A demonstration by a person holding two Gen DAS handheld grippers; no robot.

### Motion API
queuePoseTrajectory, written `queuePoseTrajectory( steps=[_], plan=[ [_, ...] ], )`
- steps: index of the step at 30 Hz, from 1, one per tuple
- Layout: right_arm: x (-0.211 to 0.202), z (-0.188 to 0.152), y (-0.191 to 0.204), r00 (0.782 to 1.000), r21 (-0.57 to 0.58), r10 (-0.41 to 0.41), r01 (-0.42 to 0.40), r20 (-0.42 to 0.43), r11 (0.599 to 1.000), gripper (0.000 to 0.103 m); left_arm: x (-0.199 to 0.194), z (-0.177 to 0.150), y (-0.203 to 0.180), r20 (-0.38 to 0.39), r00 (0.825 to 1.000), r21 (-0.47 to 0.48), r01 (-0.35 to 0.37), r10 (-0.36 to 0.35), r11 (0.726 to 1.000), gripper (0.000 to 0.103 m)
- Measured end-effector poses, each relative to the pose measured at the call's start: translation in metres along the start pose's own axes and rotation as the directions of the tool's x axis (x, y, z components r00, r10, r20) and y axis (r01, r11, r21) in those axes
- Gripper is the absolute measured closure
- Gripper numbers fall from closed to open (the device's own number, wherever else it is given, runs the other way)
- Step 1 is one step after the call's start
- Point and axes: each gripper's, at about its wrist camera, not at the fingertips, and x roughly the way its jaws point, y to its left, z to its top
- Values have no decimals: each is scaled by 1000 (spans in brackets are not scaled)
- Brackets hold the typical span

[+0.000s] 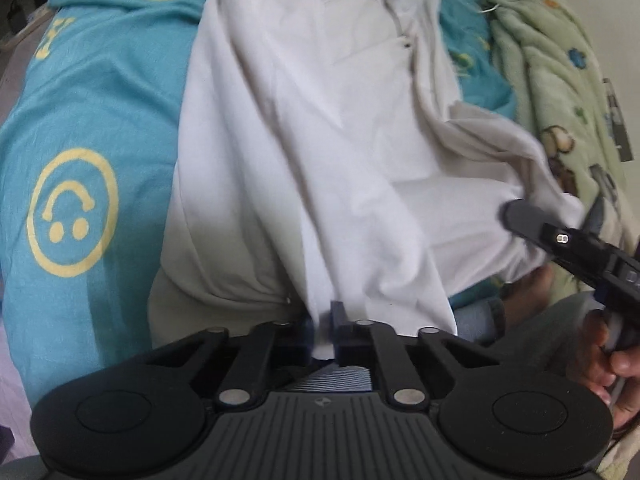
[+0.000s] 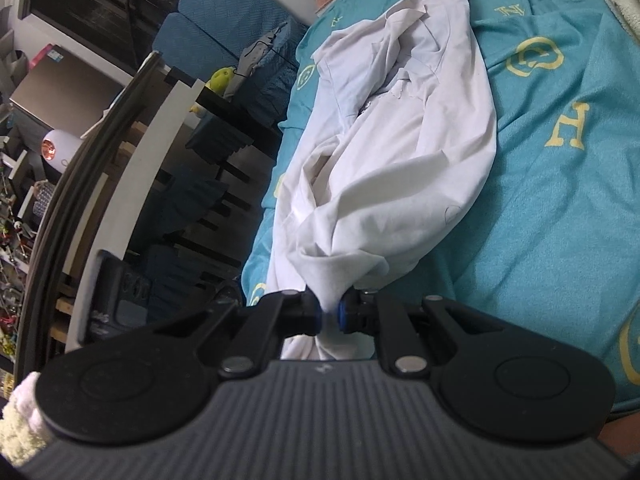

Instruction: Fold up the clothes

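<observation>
A white shirt [image 1: 320,140] lies crumpled along a teal bedsheet [image 1: 100,120] printed with yellow smiley faces. My left gripper [image 1: 326,330] is shut on the shirt's near hem, and cloth is bunched between its pads. In the right wrist view the same shirt [image 2: 400,160] stretches away from me. My right gripper [image 2: 330,316] is shut on a gathered corner of it, lifted a little off the sheet [image 2: 560,200]. In the left wrist view one of the right gripper's fingers [image 1: 528,220] shows at the shirt's right edge, with a person's hand [image 1: 616,360] behind it.
A pale green fleece blanket [image 1: 552,80] with animal prints lies along the right side of the bed. The bed's left edge drops off toward dark furniture [image 2: 224,148] and blue cushions [image 2: 224,32]. Bare teal sheet lies on both sides of the shirt.
</observation>
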Motion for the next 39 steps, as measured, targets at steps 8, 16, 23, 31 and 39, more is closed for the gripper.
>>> queuePoseTrajectory(
  steps=[8, 16, 23, 31, 39],
  plan=[
    [-33, 10, -3, 995, 72, 22, -29, 101, 997, 91, -85, -16, -6, 280, 932, -50, 252, -229, 966, 100],
    [-110, 12, 20, 980, -14, -22, 25, 196, 1000, 92, -146, -62, -9, 455, 821, -61, 415, -345, 908, 101],
    [-160, -24, 20, 984, -70, -70, 83, 164, 994, 92, -163, -121, -3, 474, 788, -39, 464, -392, 885, 101],
    [-161, -6, 16, 979, -53, -85, 96, 185, 994, 92, -162, -104, -14, 549, 766, 13, 392, -334, 920, 101],
    [-98, 95, -2, 952, 7, -172, 176, 254, 984, 92, -146, 12, -41, 674, 701, 41, 278, -232, 960, 100]
  ],
)
